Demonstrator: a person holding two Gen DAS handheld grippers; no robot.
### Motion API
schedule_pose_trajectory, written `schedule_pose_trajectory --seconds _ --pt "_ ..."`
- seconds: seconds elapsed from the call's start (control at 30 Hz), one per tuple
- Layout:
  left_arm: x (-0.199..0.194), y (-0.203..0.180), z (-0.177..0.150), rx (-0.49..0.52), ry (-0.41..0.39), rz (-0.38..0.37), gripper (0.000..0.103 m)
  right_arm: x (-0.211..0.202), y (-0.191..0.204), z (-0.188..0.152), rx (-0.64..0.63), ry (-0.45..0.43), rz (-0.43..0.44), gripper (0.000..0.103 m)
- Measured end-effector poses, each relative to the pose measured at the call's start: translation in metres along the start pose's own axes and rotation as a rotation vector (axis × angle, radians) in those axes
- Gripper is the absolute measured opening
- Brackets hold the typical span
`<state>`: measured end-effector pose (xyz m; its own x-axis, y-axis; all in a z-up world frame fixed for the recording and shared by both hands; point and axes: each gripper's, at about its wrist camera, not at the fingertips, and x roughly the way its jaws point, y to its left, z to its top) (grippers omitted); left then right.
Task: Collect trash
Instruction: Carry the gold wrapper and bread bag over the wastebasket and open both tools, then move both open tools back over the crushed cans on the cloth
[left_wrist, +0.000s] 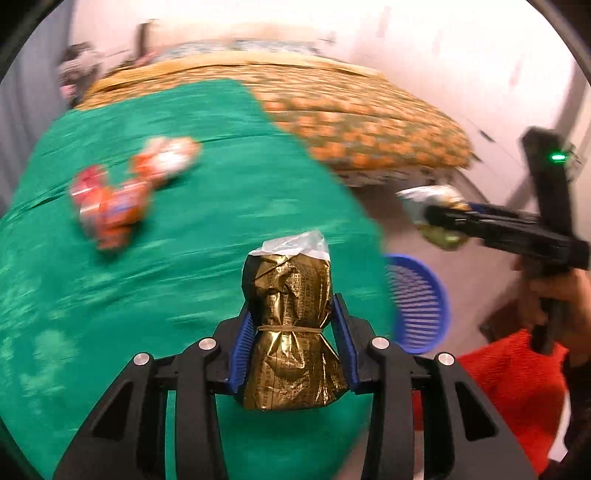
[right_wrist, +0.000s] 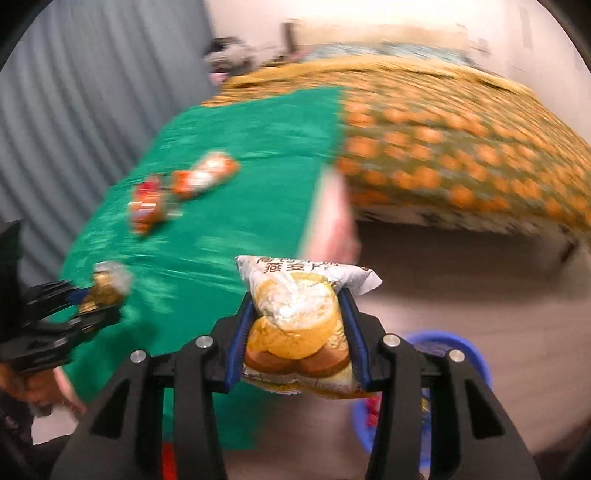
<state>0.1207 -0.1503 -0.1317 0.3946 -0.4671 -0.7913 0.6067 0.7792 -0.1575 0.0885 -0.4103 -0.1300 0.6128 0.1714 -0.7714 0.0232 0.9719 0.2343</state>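
Observation:
My left gripper (left_wrist: 293, 314) is shut on a crumpled gold foil packet (left_wrist: 290, 332) tied with a rubber band, held over the near edge of the green cloth (left_wrist: 166, 277). My right gripper (right_wrist: 299, 306) is shut on a white and yellow oat snack bag (right_wrist: 301, 314), held past the cloth's right edge above the floor. The left wrist view shows the right gripper (left_wrist: 432, 218) at the right with that bag (left_wrist: 424, 199). The left gripper (right_wrist: 99, 295) with its gold packet (right_wrist: 105, 286) appears at the left in the right wrist view. A blue basket (left_wrist: 417, 302) stands on the floor, also visible under my right gripper as the basket (right_wrist: 476, 354).
Two red and orange wrappers (left_wrist: 110, 206) (left_wrist: 170, 157) lie blurred on the green cloth. An orange patterned bedspread (left_wrist: 362, 118) covers the bed behind. A red cloth (left_wrist: 517, 391) lies at the lower right by a hand (left_wrist: 554, 291). A grey curtain (right_wrist: 74, 110) hangs on the left.

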Motion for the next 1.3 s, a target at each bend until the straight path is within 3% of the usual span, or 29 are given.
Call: schedule_pose_trajectory --seconds 0.2,0.33,0.63,0.67,0.7,0.73,0.77,0.8,1.0,1.17,1.3 --pt "0.052 -0.1 0.019 0.08 0.049 -0.118 0.04 0.001 -0.087 -0.042 0.134 0.029 -0.124 0.045" --pt "0.103 -0.145 0.02 0.105 0.106 -0.145 0.041 0.01 -0.127 -0.065 0.229 0.049 -0.14 0.045" --pt "0.207 -0.184 0.007 0.083 0.228 -0.156 0.042 0.017 -0.183 -0.089 0.38 0.094 -0.122 0.045" --pt "0.215 -0.185 0.008 0.082 0.23 -0.163 0.043 0.018 -0.186 -0.09 0.391 0.094 -0.115 0.047" --pt "0.223 -0.187 0.007 0.081 0.233 -0.169 0.052 0.019 -0.189 -0.091 0.399 0.095 -0.109 0.052" --pt "0.231 -0.188 0.007 0.078 0.237 -0.169 0.06 0.02 -0.192 -0.091 0.408 0.091 -0.105 0.061" --pt "0.24 -0.189 0.011 0.071 0.241 -0.159 0.07 0.019 -0.194 -0.091 0.42 0.079 -0.108 0.078" --pt "0.245 -0.188 0.011 0.066 0.238 -0.148 0.072 0.017 -0.196 -0.09 0.426 0.07 -0.111 0.079" --pt "0.222 -0.181 0.012 0.05 0.205 -0.128 0.08 0.0 -0.199 -0.082 0.445 0.006 -0.17 0.079" --pt "0.161 -0.179 0.013 0.106 0.118 -0.147 0.084 -0.006 -0.18 -0.071 0.378 -0.04 -0.237 0.084" --pt "0.106 -0.16 0.006 0.132 0.054 -0.147 0.087 -0.017 -0.152 -0.06 0.28 -0.13 -0.286 0.084"
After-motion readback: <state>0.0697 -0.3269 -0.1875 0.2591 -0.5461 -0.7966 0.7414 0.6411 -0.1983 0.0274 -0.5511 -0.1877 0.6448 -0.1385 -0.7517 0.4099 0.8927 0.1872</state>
